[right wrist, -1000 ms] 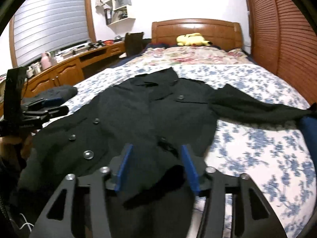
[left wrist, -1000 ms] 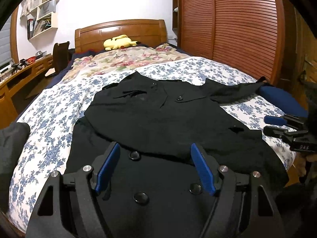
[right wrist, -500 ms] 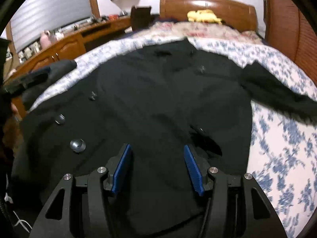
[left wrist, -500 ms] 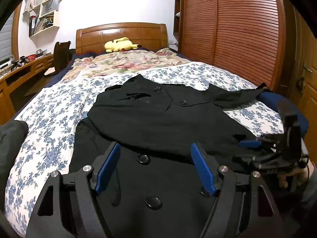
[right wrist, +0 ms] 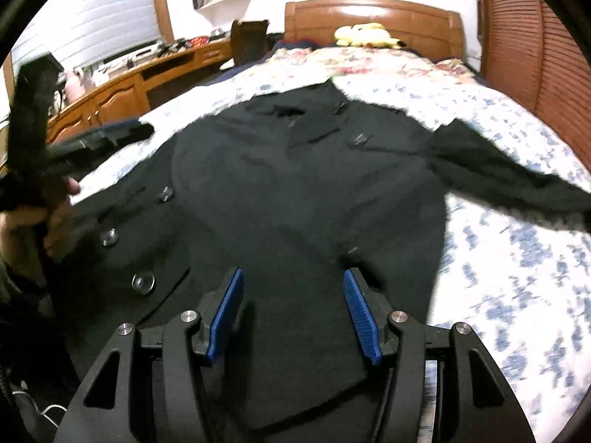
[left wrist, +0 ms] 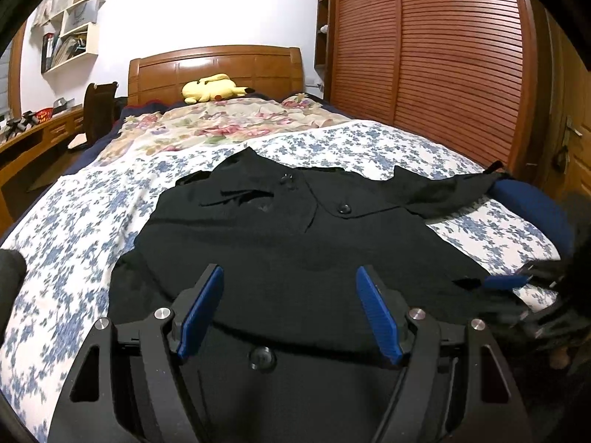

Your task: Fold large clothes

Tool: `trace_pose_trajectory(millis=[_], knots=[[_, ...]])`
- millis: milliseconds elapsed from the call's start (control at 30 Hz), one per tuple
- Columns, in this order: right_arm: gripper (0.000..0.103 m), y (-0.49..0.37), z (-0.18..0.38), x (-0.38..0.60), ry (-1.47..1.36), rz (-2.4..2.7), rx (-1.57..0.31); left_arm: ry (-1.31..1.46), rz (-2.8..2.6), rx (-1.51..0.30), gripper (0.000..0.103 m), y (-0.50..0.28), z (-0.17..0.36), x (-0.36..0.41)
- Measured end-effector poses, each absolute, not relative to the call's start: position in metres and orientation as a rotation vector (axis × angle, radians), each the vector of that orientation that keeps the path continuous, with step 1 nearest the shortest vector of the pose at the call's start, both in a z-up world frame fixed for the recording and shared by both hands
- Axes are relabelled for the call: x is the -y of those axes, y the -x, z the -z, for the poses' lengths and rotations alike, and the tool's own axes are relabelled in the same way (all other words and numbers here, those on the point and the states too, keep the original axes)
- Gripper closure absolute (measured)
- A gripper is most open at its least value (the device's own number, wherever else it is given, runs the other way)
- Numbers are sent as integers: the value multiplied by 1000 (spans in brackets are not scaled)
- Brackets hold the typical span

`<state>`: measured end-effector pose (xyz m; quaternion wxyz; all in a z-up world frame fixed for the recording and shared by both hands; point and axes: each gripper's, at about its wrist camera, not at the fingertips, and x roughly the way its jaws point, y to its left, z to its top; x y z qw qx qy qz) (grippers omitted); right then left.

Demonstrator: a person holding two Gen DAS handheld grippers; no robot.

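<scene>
Two tongs, both spread wide & gripping nothing: left tongs and right tongs hover over the hem end of the black coat. Coat lies face up along the bed, collar at 12 o'clock, one sleeve flung out toward 3 o'clock. Step looks like pre-fold, w/ first grasp not yet made. Next move prob. calls for dropping onto the hem corners or pulling that sleeve in across the chest.

Both wrist cameras look low from the foot of the bed toward the headboard, sharing the black coat.
</scene>
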<state>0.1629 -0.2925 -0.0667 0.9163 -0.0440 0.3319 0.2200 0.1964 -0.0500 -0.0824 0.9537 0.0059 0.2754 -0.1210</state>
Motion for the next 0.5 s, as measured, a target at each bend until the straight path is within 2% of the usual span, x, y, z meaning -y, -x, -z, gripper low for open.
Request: trace_pose_trajectory(millis=[100,267,500], knots=[[44,-165,52,311,99,-393,-641,-7,255,-566,28,-205,91,51],[33,-177,42,346,110,-284,-626,-8,261,-579,28,-209,103,53],[32,-213,53,393,73,-153,-677,6,267,-571,28,-204,108,54]])
